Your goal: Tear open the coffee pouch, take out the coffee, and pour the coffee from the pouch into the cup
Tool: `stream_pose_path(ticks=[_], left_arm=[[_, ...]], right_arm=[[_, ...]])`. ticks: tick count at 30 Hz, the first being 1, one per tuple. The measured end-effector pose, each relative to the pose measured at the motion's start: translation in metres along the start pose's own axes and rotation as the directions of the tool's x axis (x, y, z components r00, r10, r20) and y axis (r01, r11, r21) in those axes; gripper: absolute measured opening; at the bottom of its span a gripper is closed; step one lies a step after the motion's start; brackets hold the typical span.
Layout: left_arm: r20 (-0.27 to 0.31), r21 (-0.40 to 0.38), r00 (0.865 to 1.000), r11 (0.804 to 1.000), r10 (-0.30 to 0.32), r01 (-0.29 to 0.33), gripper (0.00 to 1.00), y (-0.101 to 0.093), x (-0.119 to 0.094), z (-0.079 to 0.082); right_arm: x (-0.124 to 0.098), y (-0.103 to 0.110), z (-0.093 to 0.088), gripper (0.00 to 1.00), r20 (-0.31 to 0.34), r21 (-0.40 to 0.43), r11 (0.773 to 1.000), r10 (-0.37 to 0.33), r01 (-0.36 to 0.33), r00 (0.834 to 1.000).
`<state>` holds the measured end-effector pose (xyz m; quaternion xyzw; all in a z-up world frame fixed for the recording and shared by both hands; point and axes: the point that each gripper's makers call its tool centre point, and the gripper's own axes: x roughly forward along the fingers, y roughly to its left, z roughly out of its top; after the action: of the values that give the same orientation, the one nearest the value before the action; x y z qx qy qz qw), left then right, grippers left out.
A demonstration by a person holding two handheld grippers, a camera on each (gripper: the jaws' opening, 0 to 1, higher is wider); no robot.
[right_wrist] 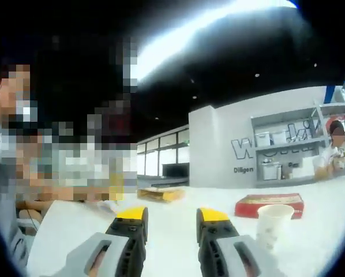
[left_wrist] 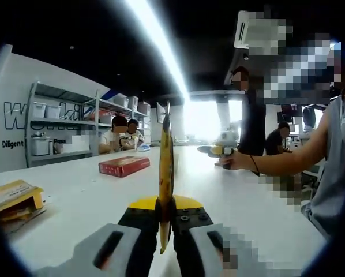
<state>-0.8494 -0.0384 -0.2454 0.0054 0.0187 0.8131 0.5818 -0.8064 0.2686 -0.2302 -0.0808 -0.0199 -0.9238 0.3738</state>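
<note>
Left gripper [left_wrist: 165, 222] clamps the coffee pouch [left_wrist: 165, 173] edge-on, long axis upright; right gripper [right_wrist: 171, 222], jaws apart, hovers beside the cup [right_wrist: 272, 222] on the worktop [right_wrist: 178, 254].

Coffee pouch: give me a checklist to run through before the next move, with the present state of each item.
1. Left gripper shut on the coffee pouch: ok, the pouch stands upright, edge-on between its fingers.
2. Right gripper free to grasp the pouch for tearing: ok, its fingers are apart with nothing between them.
3. Pouch torn open: cannot tell, only its thin edge shows.
4. Cup ready: ok, it stands upright on the white table, beside the right gripper.
5. Cup empty: cannot tell, its inside is hidden.
6. Red box clear of the cup: ok, it lies behind the cup.
</note>
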Motion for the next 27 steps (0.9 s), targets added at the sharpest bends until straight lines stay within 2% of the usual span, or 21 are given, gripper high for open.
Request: stream_pose_path(ticks=[10,17,23,27], left_arm=[[0.002,0.002,1.000,1.000,0.001,-0.001,0.10,0.004,0.001,0.001],[0.002,0.006,1.000,1.000,0.002,-0.002,0.10,-0.005,-0.001,0.001],[0.000,0.011,1.000,1.000,0.001,-0.001,0.10,-0.007,0.000,0.000],[-0.001,0.012,1.000,1.000,-0.001,0.001,0.10,-0.009,0.000,-0.001]], right_arm=[[-0.014,-0.025,-0.005,0.36,0.001,0.002,0.997,-0.076,0.076,0.997],[-0.017,-0.039,-0.012,0.38,-0.022,-0.019,0.994,-0.107,0.107,0.994],[-0.018,-0.050,-0.017,0.38,-0.037,-0.054,0.986,-0.163,0.161,0.986],[-0.017,-0.052,-0.020,0.39,-0.055,-0.067,0.984,-0.167,0.163,0.985]])
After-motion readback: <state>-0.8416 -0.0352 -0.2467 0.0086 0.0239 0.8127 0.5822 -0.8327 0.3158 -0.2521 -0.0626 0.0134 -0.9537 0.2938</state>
